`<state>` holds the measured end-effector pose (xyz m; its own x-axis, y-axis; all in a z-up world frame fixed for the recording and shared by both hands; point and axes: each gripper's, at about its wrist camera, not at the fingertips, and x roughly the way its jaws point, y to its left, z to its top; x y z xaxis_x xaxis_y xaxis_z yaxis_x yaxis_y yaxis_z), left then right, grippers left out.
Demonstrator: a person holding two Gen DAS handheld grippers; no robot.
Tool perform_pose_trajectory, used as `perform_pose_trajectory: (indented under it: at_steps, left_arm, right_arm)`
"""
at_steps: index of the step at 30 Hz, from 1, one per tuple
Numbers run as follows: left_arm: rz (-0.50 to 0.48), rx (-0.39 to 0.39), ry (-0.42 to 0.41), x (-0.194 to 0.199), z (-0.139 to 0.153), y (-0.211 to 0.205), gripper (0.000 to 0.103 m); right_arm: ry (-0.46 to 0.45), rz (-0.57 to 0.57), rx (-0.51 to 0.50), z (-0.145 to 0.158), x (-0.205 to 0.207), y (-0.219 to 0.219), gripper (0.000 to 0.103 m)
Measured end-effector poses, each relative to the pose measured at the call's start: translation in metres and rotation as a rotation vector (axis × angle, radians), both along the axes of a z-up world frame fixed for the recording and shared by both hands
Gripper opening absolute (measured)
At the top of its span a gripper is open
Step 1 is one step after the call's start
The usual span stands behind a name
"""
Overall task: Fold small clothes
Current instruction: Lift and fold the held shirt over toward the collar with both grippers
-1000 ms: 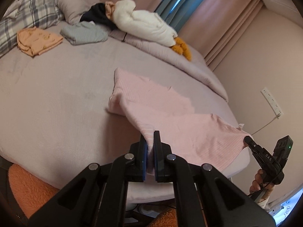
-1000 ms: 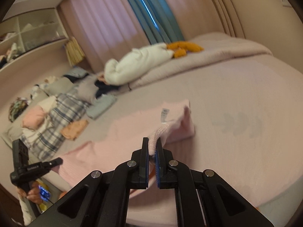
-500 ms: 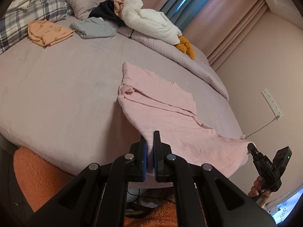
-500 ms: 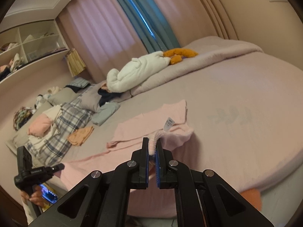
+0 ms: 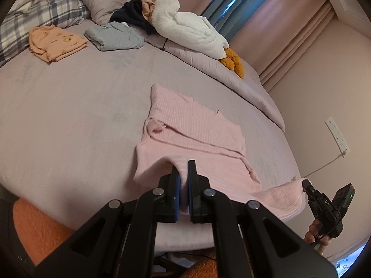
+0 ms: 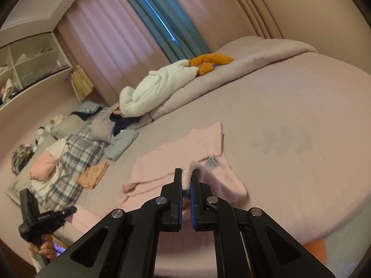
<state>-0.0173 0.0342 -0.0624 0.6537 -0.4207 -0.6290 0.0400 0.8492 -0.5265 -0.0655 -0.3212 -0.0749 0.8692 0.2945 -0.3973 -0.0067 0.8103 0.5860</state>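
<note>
A pink ribbed garment (image 5: 197, 129) lies spread on the mauve bed (image 5: 69, 106), its near part hanging over the bed's front edge. My left gripper (image 5: 183, 169) is shut on a near edge of it. My right gripper (image 6: 187, 176) is shut on another corner of the same garment (image 6: 185, 146), near its white label (image 6: 213, 162). The right gripper also shows in the left wrist view (image 5: 308, 185), at the garment's right corner. The left gripper also shows in the right wrist view (image 6: 69, 209), at the lower left.
A folded orange garment (image 5: 55, 42) and a folded grey-blue one (image 5: 116, 37) lie at the far left of the bed. A white plush goose (image 5: 185, 27), a plaid pillow (image 5: 41, 7) and a rolled duvet (image 5: 231, 78) lie along the back. A wall (image 5: 324, 92) with a power strip stands right.
Both grippers have carried the held edge of the pink garment forward over the bed, so the near part now lies lower and flatter over the rest. Both stay shut.
</note>
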Motion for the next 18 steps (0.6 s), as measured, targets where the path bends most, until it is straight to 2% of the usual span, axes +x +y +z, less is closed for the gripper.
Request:
perform_pose_trajectory:
  at_steps: [4,10,12,15,18]
  left_arm:
    - [0.015,0.014,0.027,0.036,-0.004,-0.001,0.004]
    - [0.055,-0.011,0.092,0.093,-0.017,0.008,0.004]
    - [0.041,-0.037,0.104,0.114,-0.019,0.008,0.004]
    - [0.047,-0.012,0.108,0.14,-0.022,0.004,0.004]
    - [0.053,-0.029,0.135,0.169,-0.028,0.003,0.004]
  right_arm:
    - [0.012,0.005,0.005,0.0,0.032,-0.004,0.007]
    - [0.082,-0.011,0.026,-0.009,0.085,-0.012,0.007]
    - [0.105,-0.011,0.036,-0.013,0.102,-0.014,0.007]
    - [0.128,0.002,0.055,-0.017,0.124,-0.016,0.007]
    - [0.15,0.003,0.054,-0.02,0.147,-0.017,0.007]
